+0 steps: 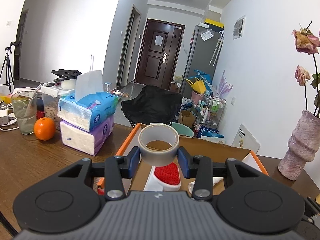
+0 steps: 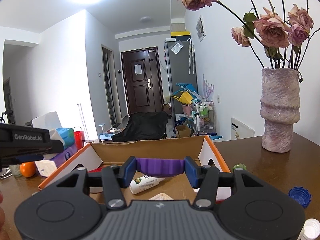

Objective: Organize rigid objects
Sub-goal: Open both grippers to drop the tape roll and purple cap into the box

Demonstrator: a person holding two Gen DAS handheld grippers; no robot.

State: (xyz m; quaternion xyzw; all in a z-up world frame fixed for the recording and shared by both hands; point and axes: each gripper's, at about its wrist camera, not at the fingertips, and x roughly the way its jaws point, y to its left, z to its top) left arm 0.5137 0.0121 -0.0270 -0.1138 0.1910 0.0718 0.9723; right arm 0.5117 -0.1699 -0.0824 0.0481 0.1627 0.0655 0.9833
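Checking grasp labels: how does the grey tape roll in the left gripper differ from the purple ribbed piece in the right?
The grey tape roll is a hollow ring with smooth walls; the purple ribbed plastic piece is a wide, low, ridged band. The roll is gripped across its round sides, the purple piece by its two ends. Both are clamped between blue jaws, held above the open orange-edged cardboard box.

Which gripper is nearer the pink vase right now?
Right. The right gripper, shut on a purple ridged piece over the cardboard box, has the vase close on its right. The left gripper, holding the tape roll, sits farther left.
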